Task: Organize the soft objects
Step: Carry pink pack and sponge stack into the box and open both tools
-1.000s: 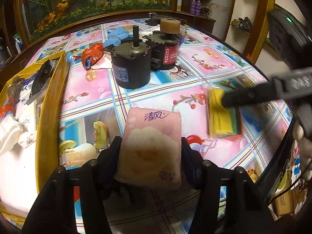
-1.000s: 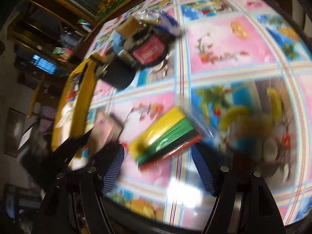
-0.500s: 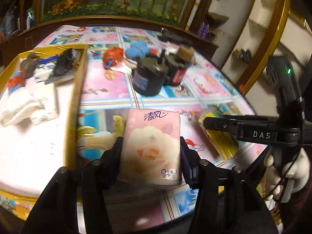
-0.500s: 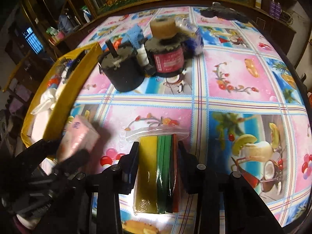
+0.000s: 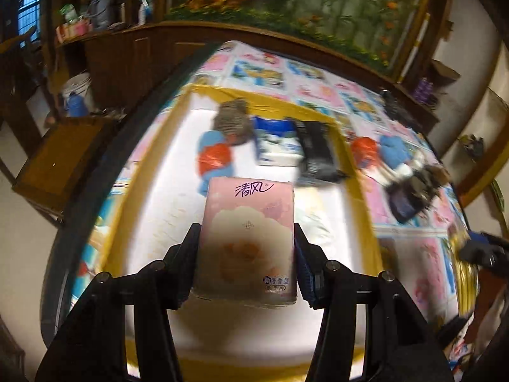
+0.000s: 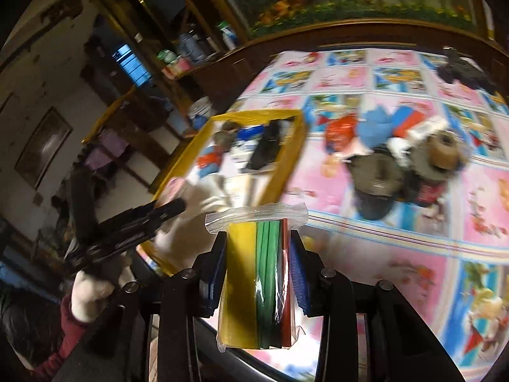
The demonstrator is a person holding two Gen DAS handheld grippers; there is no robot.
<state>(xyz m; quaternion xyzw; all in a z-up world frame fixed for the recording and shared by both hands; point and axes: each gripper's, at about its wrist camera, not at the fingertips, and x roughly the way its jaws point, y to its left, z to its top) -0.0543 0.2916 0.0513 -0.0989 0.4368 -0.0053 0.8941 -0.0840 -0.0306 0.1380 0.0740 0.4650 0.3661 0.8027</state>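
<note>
My left gripper [image 5: 248, 254] is shut on a pink tissue pack [image 5: 248, 238] and holds it above the white inside of the yellow-rimmed tray [image 5: 362, 197]. The tray holds several soft items: a red and blue bundle [image 5: 213, 159], a grey scrubber [image 5: 232, 121], a blue-white pack [image 5: 276, 143] and a black item [image 5: 315, 149]. My right gripper [image 6: 257, 264] is shut on a clear bag of yellow, green and red cloths [image 6: 257, 280], held above the table's near edge. The left gripper [image 6: 171, 205] shows in the right wrist view by the tray [image 6: 286, 165].
Two dark motors [image 6: 375, 187] [image 6: 439, 165] stand mid-table on the floral cloth [image 6: 477, 222]. A red bag [image 6: 338, 133] and a blue glove [image 6: 375, 124] lie behind them. A dark object [image 6: 461, 70] sits at the far edge. Shelves and a wooden stool [image 5: 60, 162] stand left of the table.
My left gripper carried the tissue pack left, from over the tablecloth to over the tray. My right gripper closed on the cloth bag and lifted it off the table.
</note>
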